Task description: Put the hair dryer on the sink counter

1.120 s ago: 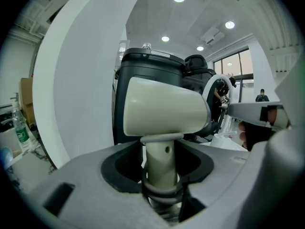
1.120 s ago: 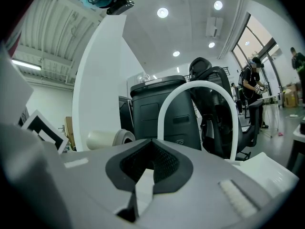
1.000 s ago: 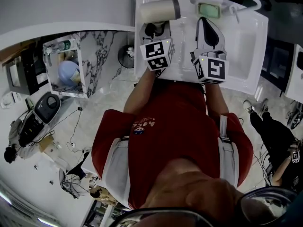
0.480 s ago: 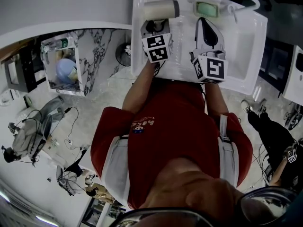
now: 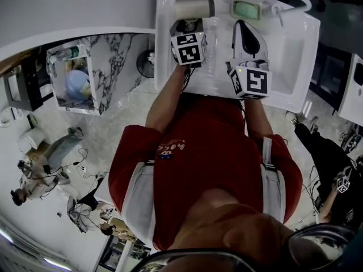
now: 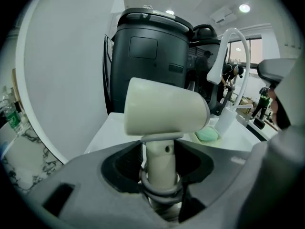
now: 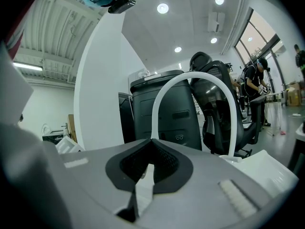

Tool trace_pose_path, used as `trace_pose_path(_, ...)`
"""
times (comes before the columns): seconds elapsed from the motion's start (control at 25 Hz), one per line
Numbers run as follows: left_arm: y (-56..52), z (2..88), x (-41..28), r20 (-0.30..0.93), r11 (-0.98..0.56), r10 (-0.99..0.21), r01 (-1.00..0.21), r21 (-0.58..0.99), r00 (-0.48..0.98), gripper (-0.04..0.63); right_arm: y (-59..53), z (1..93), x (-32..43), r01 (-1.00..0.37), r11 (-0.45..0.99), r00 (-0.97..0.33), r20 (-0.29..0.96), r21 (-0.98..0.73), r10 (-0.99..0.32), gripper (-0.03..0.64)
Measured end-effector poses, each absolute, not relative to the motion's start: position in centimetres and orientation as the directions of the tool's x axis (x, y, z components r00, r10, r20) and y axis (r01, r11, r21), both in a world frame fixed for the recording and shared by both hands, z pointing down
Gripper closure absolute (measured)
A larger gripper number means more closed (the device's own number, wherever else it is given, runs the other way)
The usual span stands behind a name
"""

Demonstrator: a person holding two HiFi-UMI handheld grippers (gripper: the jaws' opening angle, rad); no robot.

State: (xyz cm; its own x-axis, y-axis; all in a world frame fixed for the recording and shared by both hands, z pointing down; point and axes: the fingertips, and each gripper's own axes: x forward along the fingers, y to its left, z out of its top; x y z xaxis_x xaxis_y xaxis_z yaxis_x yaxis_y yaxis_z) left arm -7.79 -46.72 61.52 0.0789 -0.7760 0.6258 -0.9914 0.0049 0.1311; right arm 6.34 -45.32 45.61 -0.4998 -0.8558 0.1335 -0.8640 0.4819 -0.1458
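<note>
Watching from beside it, I take the sink counter (image 5: 306, 61) as the anchor for everything: a broad, glossy white slab with a shallow moulded basin, smooth and hard all over. A slim white faucet (image 7: 193, 74) arches in a tall hoop over the counter's back edge. Over the counter's rear left part sits the hair dryer (image 5: 194, 8), a stubby cream barrel with a matte plastic skin and a grey band at one end, carried on a round cream handle that has a loop of grey cord ringed about its base. The left gripper (image 5: 186, 30) has its dark, ridged pads clamped on that handle, so the barrel stands out beyond the jaws; whether it touches the counter yet I cannot tell. The right gripper (image 5: 248, 33), over the middle of the counter, has its jaws drawn together on nothing. To my eye the setting-down step is in hand and nearly done: what is called for next is to settle the barrel on the flat surface, make sure its rounded body will not roll, then ease the jaws apart and draw back. Smallest is a pale green soap bar (image 5: 248, 10) by the faucet's foot at the counter's back.
</note>
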Motion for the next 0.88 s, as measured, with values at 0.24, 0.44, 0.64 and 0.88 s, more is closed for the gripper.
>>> trace_pose_path(0.24,-47.4,63.3,-7.5,0.661,0.002,-0.745,-0.990,0.138,0.091,0.408,-45.6,46.2,6.6,-0.865,0.480,-0.498,0.139,-0.147,-0.856,0.615)
trace_pose_path(0.44,-47.8,64.8,-7.7,0.702,0.013,-0.703,-0.985,0.174,0.115,0.408,-45.8,46.2,6.1,-0.863,0.483,-0.502,0.140,-0.150,-0.853,0.615)
trace_pose_path(0.64,-48.1,66.0,-7.9,0.726,0.021,-0.676,-0.981,0.192,0.128,0.407,-46.0,46.5,6.0,-0.864,0.481,-0.500,0.150,-0.148,-0.853,0.615)
trace_pose_path(0.88,-48.7,66.7,-7.9,0.743,0.017,-0.655,-0.981,0.196,0.137,0.407,-46.1,46.6,5.7,-0.864,0.482,-0.501,0.154,-0.145,-0.851,0.615)
